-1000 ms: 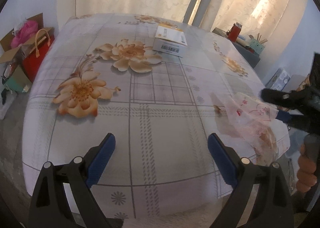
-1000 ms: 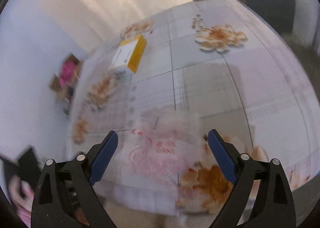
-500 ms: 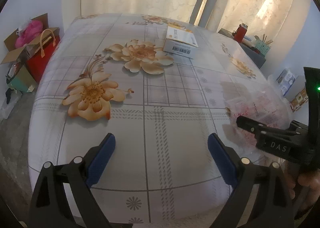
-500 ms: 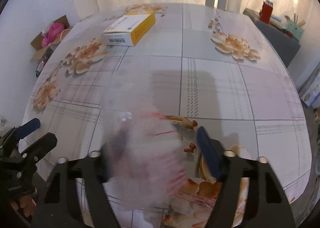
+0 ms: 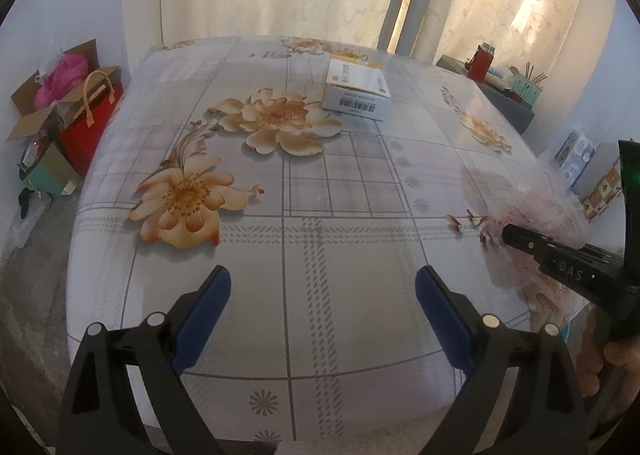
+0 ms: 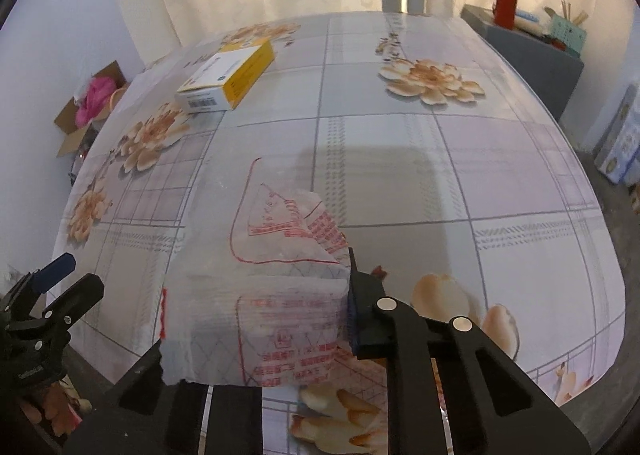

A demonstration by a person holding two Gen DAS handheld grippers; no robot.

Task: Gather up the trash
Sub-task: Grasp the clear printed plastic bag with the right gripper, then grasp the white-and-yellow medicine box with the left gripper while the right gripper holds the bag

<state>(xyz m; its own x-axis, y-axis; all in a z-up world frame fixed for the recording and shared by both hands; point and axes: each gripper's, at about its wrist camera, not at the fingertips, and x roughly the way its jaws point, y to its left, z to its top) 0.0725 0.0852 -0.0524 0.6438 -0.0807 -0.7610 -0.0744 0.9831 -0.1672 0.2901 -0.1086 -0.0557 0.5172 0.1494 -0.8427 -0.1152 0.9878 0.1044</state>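
Item one: a thin, translucent plastic bag with red printed text and outlines, crumpled and folded over itself. It sits in the lower centre of the right wrist view and at the right edge of the left wrist view, above the near edge of the bench. Item two: a white and yellow rectangular cardboard box with a barcode label lies flat on the bench, upper left of the right wrist view, well apart from the bag.

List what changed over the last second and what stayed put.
The right gripper dropped onto the clear plastic bag with red print; its jaws have just been closing and now pinch it. The left gripper stayed open and empty, and the white-and-yellow cardboard box has not moved on the floral tablecloth.
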